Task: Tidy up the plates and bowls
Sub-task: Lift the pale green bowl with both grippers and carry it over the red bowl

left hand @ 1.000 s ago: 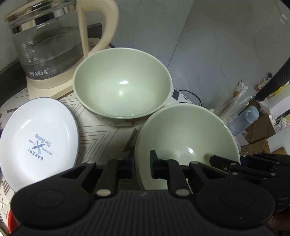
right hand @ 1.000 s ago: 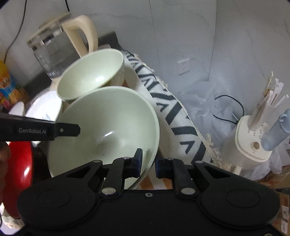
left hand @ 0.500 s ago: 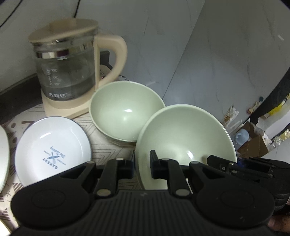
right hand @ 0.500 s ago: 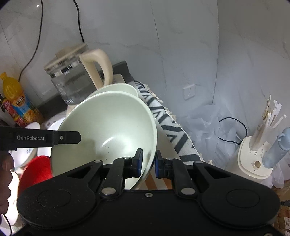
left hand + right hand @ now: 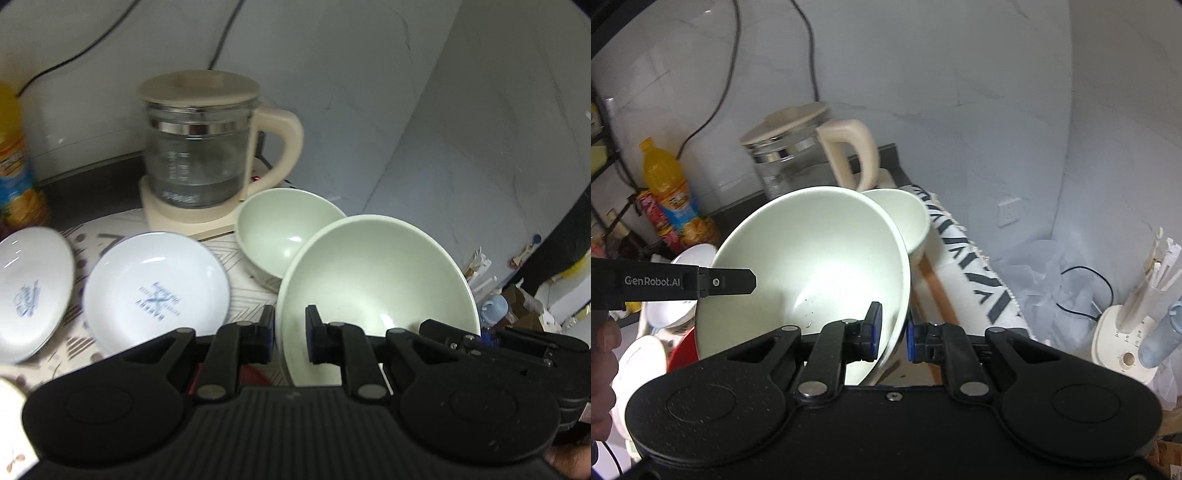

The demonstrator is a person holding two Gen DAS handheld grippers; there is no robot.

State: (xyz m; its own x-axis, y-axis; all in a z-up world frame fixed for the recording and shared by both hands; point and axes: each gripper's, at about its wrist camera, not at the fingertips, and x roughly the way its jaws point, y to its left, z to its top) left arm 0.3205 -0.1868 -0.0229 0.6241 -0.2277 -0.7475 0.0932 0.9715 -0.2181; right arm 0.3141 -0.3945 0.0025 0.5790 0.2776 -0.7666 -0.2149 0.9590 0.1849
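Both grippers hold one large pale green bowl (image 5: 376, 280), tilted and lifted off the table. My left gripper (image 5: 290, 330) is shut on its near-left rim; my right gripper (image 5: 892, 334) is shut on its right rim, the bowl (image 5: 812, 266) filling that view. A second, smaller green bowl (image 5: 284, 229) stands on the patterned mat behind it, also in the right wrist view (image 5: 905, 218). Two white plates with blue print (image 5: 155, 291) (image 5: 27, 288) lie on the mat to the left.
A glass kettle with cream handle (image 5: 199, 155) stands at the back by the wall. An orange drink bottle (image 5: 670, 195) stands at the left. A red dish (image 5: 683, 350) lies below the held bowl. The table edge with fringed cloth (image 5: 975, 273) drops off right.
Both grippers have pulled back and up with the large bowl; the kettle, small bowl and plates now sit farther away, and a second white plate has come into view.
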